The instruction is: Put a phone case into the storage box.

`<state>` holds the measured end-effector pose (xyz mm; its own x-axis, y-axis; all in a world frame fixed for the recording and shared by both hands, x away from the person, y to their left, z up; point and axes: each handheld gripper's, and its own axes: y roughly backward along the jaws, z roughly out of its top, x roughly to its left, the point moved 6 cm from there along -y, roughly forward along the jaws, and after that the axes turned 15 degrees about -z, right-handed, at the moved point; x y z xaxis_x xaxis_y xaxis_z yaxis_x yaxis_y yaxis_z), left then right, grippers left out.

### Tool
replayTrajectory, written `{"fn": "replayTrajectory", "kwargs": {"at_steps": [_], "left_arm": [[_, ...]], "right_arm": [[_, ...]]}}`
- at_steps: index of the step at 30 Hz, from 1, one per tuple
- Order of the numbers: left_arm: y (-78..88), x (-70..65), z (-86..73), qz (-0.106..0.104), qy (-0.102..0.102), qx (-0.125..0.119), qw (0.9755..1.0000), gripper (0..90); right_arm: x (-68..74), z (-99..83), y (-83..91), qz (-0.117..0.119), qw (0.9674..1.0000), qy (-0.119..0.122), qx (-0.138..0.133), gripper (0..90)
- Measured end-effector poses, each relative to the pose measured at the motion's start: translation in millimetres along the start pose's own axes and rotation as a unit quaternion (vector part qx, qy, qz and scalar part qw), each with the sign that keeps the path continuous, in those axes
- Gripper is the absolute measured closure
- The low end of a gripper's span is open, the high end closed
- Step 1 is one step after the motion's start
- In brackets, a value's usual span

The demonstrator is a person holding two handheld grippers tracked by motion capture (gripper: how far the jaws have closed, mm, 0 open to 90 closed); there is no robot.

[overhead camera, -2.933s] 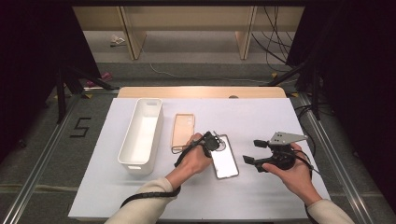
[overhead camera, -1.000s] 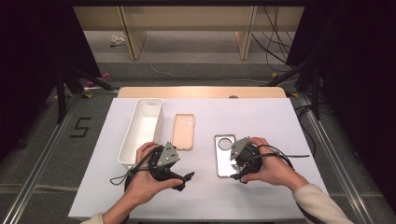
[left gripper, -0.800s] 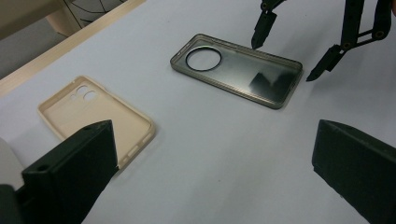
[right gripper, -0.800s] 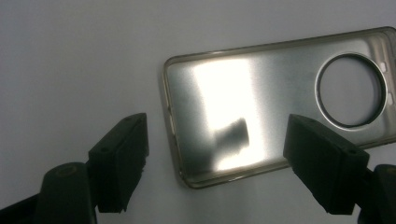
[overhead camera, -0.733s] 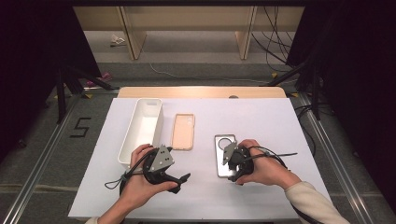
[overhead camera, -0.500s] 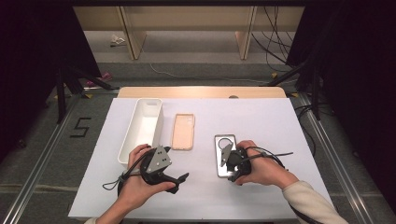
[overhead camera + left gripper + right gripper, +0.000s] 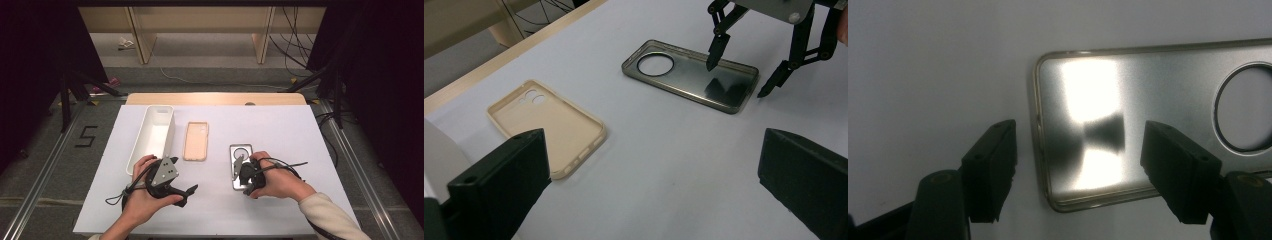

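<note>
1. Two phone cases lie flat on the white table (image 7: 300, 135): a beige phone case (image 7: 195, 141) and a clear grey phone case (image 7: 240, 159) with a round camera cut-out.
2. Left of the beige phone case stands a long white bin (image 7: 152, 137), close beside it but apart.
3. At the table's near edge, just below the bin's near end, the left gripper (image 7: 186, 193) is held in the person's left hand (image 7: 142, 200); its jaws are spread wide with nothing between them, and the left gripper view shows both cases lying beyond them.
4. Over the near end of the clear grey phone case hangs the right gripper (image 7: 241, 175), held in the right hand (image 7: 280, 180).
5. In the right gripper view its jaws stand apart, one over bare table just outside the case's long edge, the other over the case's inner face; whether either tip touches is not clear.
6. Both cases lie with their hollow side up.
</note>
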<state>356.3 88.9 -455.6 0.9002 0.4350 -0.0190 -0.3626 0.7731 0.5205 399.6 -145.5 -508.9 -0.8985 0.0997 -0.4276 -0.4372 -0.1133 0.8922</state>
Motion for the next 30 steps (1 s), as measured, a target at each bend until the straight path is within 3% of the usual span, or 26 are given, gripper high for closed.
{"fn": "replayTrajectory", "kwargs": {"at_steps": [3, 4, 8, 15, 30], "left_arm": [[-0.7, -0.3, -0.7, 0.0, -0.001, 0.002, 1.0, 0.0], [-0.9, -0.4, -0.7, -0.001, -0.002, 0.002, 1.0, 0.0], [-1.5, -1.0, -0.9, -0.001, -0.006, 0.006, 1.0, 0.0], [-2.3, -1.3, -1.8, -0.002, -0.006, 0.008, 1.0, 0.0], [-3.5, -1.2, -2.9, -0.003, -0.008, 0.011, 0.9999, 0.0]], "right_arm": [[0.4, 1.7, -1.8, 0.001, 1.0, 0.006, -0.004, 33.5], [0.7, 1.3, -0.7, 0.001, 0.9999, 0.008, 0.007, 34.3], [2.5, 2.3, -1.7, 0.01, 0.9997, 0.016, 0.012, 38.0], [4.4, 4.1, -2.4, 0.018, 0.9992, 0.034, 0.012, 49.3], [7.6, 4.8, -0.8, 0.042, 0.998, 0.04, 0.023, 68.2]]}}
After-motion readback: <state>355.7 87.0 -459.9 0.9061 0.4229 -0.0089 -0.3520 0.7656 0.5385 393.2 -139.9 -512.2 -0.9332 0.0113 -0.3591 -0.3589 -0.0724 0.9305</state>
